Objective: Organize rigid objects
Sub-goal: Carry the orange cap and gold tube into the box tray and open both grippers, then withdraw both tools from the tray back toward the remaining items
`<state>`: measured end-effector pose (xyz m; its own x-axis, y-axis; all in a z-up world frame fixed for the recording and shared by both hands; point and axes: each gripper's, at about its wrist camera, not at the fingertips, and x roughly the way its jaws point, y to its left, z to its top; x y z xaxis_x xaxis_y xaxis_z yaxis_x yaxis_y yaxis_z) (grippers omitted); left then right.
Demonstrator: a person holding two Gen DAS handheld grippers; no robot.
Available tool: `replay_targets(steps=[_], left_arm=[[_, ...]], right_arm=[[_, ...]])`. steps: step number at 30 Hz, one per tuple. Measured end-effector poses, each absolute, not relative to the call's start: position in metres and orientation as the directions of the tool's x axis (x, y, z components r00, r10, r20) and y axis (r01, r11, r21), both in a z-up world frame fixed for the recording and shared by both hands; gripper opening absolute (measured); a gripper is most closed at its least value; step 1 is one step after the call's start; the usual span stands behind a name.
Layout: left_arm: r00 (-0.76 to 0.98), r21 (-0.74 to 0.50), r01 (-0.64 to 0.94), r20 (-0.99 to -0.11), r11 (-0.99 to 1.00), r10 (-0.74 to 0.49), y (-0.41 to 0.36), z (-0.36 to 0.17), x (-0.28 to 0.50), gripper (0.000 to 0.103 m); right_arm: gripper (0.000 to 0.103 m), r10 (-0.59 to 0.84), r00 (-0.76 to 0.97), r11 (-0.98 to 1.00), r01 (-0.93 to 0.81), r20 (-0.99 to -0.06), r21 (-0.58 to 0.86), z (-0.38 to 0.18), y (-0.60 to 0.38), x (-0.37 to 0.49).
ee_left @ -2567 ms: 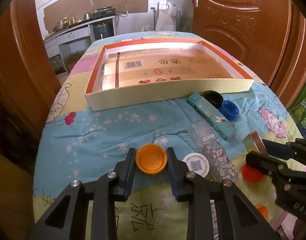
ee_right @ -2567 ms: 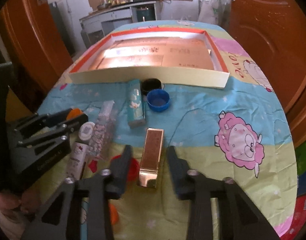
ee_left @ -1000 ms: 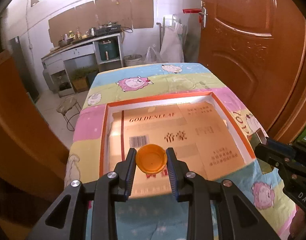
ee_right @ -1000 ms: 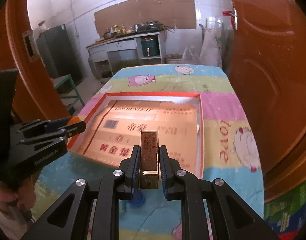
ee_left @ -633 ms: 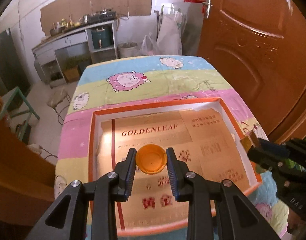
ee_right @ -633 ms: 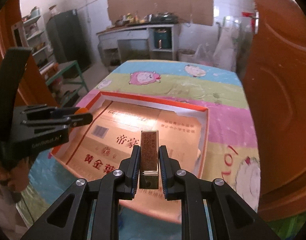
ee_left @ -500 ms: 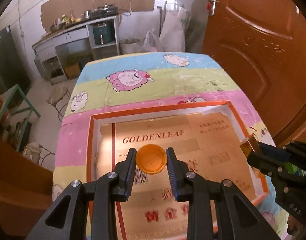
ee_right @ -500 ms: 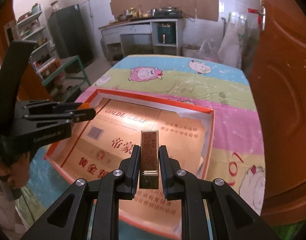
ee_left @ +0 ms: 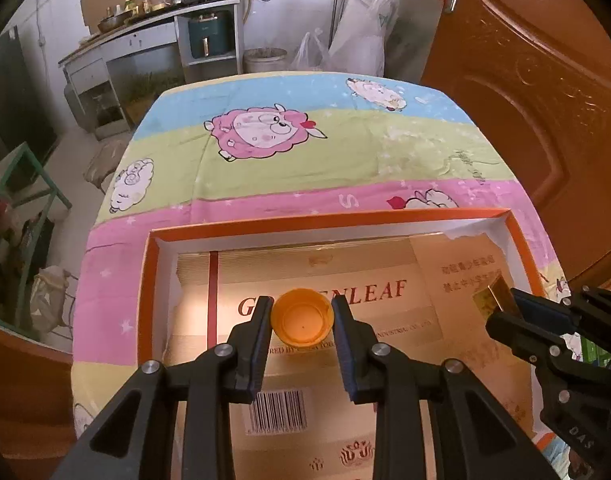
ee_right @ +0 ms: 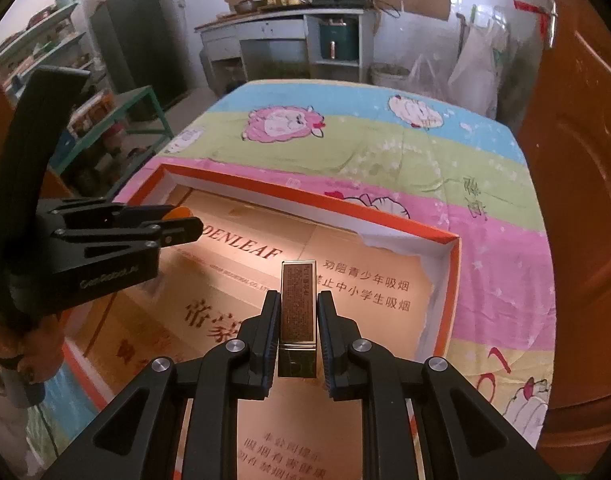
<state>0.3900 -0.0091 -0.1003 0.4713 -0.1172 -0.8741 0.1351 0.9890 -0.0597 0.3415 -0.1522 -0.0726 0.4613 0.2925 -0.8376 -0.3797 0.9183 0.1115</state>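
While both grippers are held over the tray [ee_left: 329, 222], an orange cap [ee_left: 302, 315] is gripped at lower centre by the left gripper [ee_left: 302, 320], a gold box [ee_right: 298, 312] is clamped by the right gripper [ee_right: 298, 326], and the worktop [ee_left: 305, 152] is seen beyond.

Both grippers left the near end of the table, where the loose items lay, and travelled out over the orange-rimmed tray [ee_left: 329, 220]. The left gripper [ee_left: 302, 312] lifted the orange cap [ee_left: 301, 320] off the cloth; the right gripper [ee_right: 298, 312] closed on the gold box [ee_right: 298, 304] and raised it too.
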Motion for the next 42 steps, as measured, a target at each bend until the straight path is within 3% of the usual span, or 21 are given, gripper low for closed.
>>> replay_targets(steps=[17, 23, 25, 28, 42], left_arm=[[0.476, -0.027, 0.151, -0.874, 0.988, -0.097, -0.011, -0.121, 0.396, 0.031], [0.489, -0.032, 0.166, -0.865, 0.986, -0.11, -0.009, -0.122, 0.396, 0.033], [0.49, -0.021, 0.165, -0.866, 0.986, -0.101, -0.01, -0.122, 0.397, 0.035], [0.493, 0.01, 0.135, -0.868, 0.991, -0.059, -0.01, -0.124, 0.398, 0.048], [0.484, -0.091, 0.156, -0.861, 0.984, -0.156, -0.006, -0.118, 0.387, 0.058]], right_arm=[[0.019, 0.263, 0.414, 0.931, -0.347, -0.871, 0.116, -0.099, -0.153, 0.354], [0.028, 0.25, 0.421, 0.934, -0.342, -0.872, 0.103, -0.1, -0.153, 0.352], [0.028, 0.256, 0.434, 0.934, -0.341, -0.864, 0.106, -0.098, -0.154, 0.349], [0.028, 0.26, 0.452, 0.936, -0.336, -0.853, 0.107, -0.094, -0.156, 0.345], [0.028, 0.283, 0.51, 0.944, -0.299, -0.812, 0.141, -0.071, -0.165, 0.298]])
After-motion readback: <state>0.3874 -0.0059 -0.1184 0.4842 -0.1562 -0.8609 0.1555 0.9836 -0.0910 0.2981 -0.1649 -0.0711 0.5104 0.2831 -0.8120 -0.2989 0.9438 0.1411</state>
